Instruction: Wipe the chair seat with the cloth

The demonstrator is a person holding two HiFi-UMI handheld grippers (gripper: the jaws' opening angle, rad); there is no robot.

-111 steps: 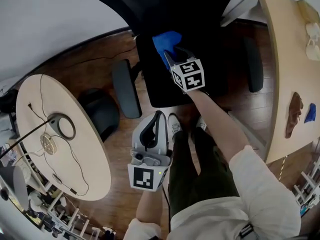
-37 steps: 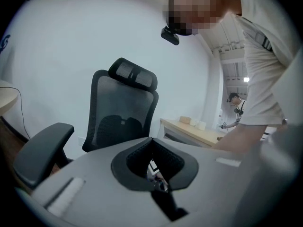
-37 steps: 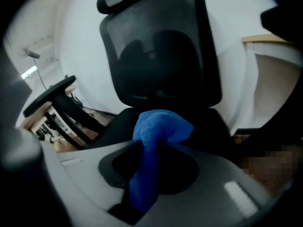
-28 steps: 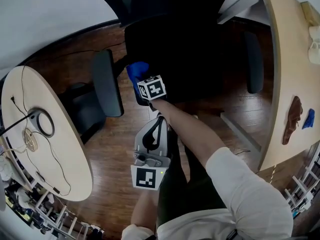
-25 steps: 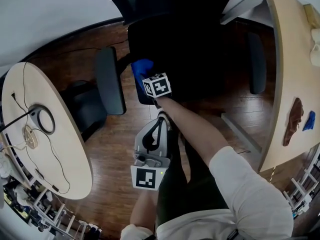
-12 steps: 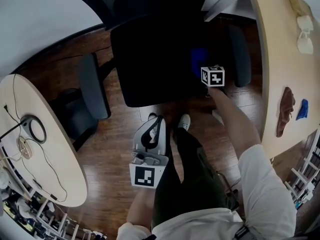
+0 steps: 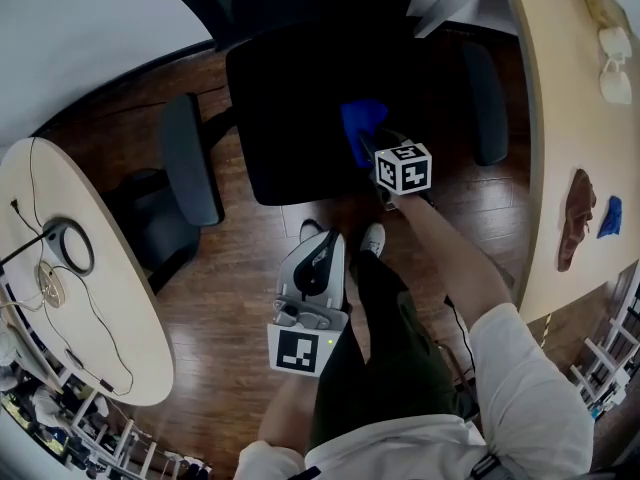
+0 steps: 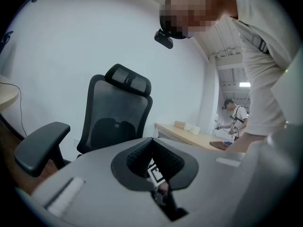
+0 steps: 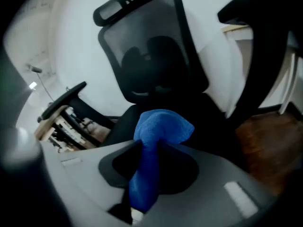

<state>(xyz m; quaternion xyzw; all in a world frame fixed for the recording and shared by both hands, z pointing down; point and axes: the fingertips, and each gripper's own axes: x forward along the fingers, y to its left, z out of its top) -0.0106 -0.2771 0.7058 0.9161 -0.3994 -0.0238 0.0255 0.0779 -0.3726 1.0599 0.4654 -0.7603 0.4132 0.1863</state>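
A black office chair's seat [image 7: 300,108] fills the top middle of the head view. My right gripper [image 7: 372,146] is shut on a blue cloth [image 7: 360,128], which rests on the seat's front right part. In the right gripper view the cloth [image 9: 154,150] bunches out between the jaws, with the seat [image 9: 203,117] and mesh backrest [image 9: 151,56] beyond. My left gripper [image 7: 312,266] hangs shut over the floor near the person's legs, away from the chair, holding nothing.
The chair's armrests [image 7: 188,158] [image 7: 482,103] flank the seat. A round wooden table [image 7: 70,298] with cables lies at left, a long desk [image 7: 570,118] at right. Wood floor [image 7: 230,298] surrounds the chair. Another person [image 8: 232,117] stands far off in the left gripper view.
The right gripper with the cloth swept from the seat's front left to its right side, then came back left toward the seat's front middle. The left gripper stayed put.
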